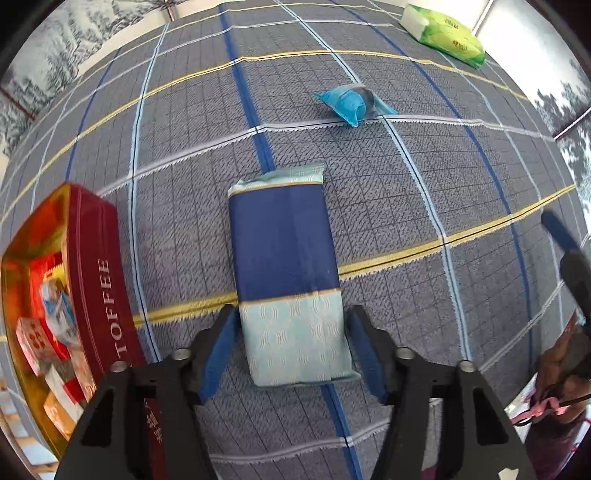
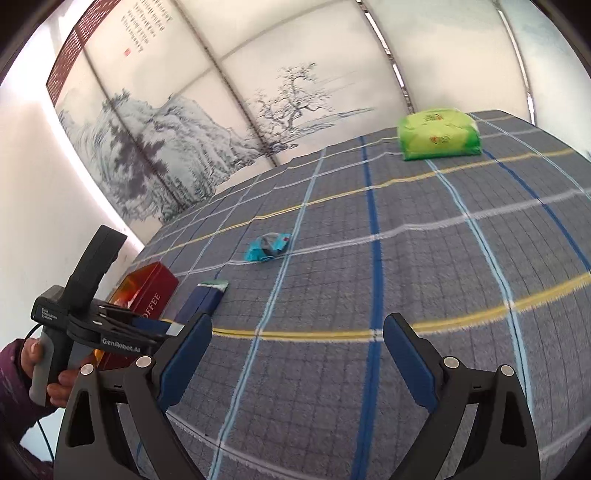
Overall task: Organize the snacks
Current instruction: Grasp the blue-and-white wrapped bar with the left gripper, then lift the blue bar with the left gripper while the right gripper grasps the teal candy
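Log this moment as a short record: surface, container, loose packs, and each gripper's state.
surface: grey checked cloth
container: red toffee tin, open, packets inside
nearest pack: blue and pale pack, lying flat beside the tin
other packs: small blue packet farther off; green pack at the far edge
left gripper: pointing down, jaws straddling the near end of the blue and pale pack, gaps visible, not gripping
right gripper: open, nothing between the jaws

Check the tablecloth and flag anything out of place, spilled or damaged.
Nothing spilled or visibly torn. Three packs lie loose outside the red toffee tin: the blue-and-white pack between the left hand-held gripper's open jaws, a crumpled blue packet, and a green pack near the far edge.
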Available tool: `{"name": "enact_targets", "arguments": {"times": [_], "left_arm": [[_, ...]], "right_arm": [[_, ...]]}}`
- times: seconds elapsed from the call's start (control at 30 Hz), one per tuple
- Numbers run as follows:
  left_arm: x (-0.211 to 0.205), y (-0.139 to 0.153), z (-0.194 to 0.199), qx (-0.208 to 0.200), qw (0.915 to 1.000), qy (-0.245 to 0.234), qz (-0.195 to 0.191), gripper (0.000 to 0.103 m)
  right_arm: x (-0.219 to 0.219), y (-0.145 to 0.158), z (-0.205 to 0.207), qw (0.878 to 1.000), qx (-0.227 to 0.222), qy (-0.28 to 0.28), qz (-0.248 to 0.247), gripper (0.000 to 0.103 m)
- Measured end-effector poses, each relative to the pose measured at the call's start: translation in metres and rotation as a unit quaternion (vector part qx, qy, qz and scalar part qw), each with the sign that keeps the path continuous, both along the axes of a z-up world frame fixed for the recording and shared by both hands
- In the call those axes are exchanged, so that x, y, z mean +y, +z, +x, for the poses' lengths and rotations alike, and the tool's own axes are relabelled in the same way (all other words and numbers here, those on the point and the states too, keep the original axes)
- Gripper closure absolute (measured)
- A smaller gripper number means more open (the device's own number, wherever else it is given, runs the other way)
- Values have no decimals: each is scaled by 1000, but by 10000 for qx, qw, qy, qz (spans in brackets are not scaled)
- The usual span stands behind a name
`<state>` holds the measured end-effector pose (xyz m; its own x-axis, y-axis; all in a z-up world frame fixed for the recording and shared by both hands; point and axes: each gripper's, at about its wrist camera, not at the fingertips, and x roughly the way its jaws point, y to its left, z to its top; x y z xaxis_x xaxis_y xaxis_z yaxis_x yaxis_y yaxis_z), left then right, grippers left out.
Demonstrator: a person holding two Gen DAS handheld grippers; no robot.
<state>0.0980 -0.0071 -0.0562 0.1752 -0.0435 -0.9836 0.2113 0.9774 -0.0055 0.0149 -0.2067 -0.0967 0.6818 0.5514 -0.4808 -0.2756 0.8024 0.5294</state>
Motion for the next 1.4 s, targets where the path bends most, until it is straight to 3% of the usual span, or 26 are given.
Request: {"name": "enact_targets", "arguments": {"times": [0.07,0.17,0.4,0.47,0.5,0.53,0.57,0.67,0.8,0.93,1.0,1.1,1.17,1.27,1.4], "left_arm": [[1,-2,2,-76,10000,-9,-34,30],[7,-1,7,-200,9997,21,-165,31],[34,6,5,-386,9979,136,-498,29],[36,8,2,-398,9980,35,-488,25],[37,7,2,-401,9980,-11,-485,24],[31,7,-4,-406,9980,-48,-472,22],[28,5,-3,-414,9981,-98,-449,22],[24,3,-4,-487,9980,-111,-390,20],[17,0,-5,-407,9978,-276,-440,6],[13,-1,-6,-505,9976,-213,-416,6],[17,1,-7,-577,9970,-81,-504,7],[27,6,-12,-735,9956,45,-587,24],[29,10,-12,-896,9952,-4,-405,53],[28,11,-7,-836,9957,-69,-393,54],[19,8,0,-857,9958,-136,-298,49]], "right_arm": [[12,10,14,9995,-159,132,-218,9],[39,21,47,9969,-305,427,-582,9],[102,13,121,9869,-41,889,-1348,11],[112,8,134,9856,67,1013,-1352,17],[117,6,140,9845,113,1033,-1410,26],[122,2,143,9830,168,1062,-1491,51],[127,-4,148,9804,305,1099,-1606,65],[127,-5,143,9805,214,1129,-1594,72],[99,4,118,9870,54,874,-1345,73],[67,-1,86,9904,138,456,-1296,73],[55,-7,74,9908,247,294,-1295,73],[37,-16,59,9923,407,90,-1168,73],[29,-21,55,9928,539,2,-1068,73],[28,-21,54,9917,564,-6,-1152,72],[29,-22,57,9911,636,-50,-1168,66]]}}
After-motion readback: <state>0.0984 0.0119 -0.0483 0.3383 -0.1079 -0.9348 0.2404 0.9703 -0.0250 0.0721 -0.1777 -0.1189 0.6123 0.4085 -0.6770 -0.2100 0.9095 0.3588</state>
